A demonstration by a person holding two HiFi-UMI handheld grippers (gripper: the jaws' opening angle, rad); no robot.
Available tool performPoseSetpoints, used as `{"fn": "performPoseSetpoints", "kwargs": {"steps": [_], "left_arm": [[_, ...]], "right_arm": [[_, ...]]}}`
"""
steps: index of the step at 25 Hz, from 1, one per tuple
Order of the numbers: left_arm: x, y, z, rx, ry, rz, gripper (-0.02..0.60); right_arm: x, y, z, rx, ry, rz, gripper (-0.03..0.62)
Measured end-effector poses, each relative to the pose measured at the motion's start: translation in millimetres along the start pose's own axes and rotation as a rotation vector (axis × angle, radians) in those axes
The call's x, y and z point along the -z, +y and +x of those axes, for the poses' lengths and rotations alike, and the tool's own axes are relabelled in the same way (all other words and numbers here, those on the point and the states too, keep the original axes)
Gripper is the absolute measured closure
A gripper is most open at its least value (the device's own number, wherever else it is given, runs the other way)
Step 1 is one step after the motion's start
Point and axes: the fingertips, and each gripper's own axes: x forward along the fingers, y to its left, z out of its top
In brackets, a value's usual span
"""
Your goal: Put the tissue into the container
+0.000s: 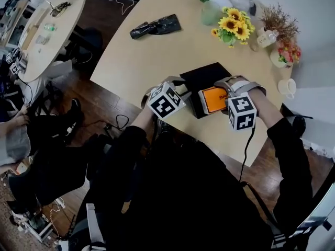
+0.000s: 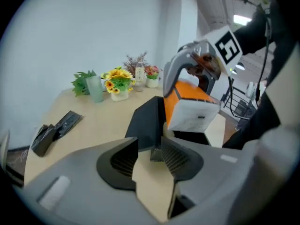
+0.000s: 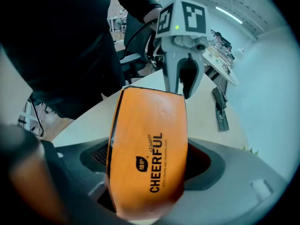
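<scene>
The right gripper held the orange tissue pack between its fingers. The fingers stood wide apart and pressed on both sides of the pack. The fingers of the left gripper were almost together and pinched the near edge of the black container. The pack was just beyond the left fingers, beside the container.

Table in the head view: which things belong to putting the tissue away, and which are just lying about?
In the job: orange tissue pack, black container.
Lying about: sunflowers, black bag, white cup, dried flowers.
</scene>
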Motion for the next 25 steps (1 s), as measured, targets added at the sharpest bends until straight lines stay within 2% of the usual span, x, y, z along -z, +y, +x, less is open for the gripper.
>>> {"fn": "performPoseSetpoints", "kwargs": {"steps": [4,10,15,25], "left_arm": [[20.3,13.8,-29.9,-0.079,-0.030,-0.130,0.446],[50.7,10.5,-51.2,-0.134,-0.042,-0.250,0.446],[60.2,-0.6,-55.2,-0.140,-0.038,-0.271,0.446],[59.2,-10.9,-57.7,-0.140,-0.039,-0.265,0.451]], "right_arm": [[-4.6,-1.3,14.2,-0.019,0.006,-0.051,0.157],[-8.5,-2.7,33.8,-0.023,0.014,-0.067,0.155],[-4.2,-5.2,42.4,-0.030,0.028,-0.068,0.152],[-5.0,-6.6,42.3,-0.040,0.019,-0.066,0.140]]}}
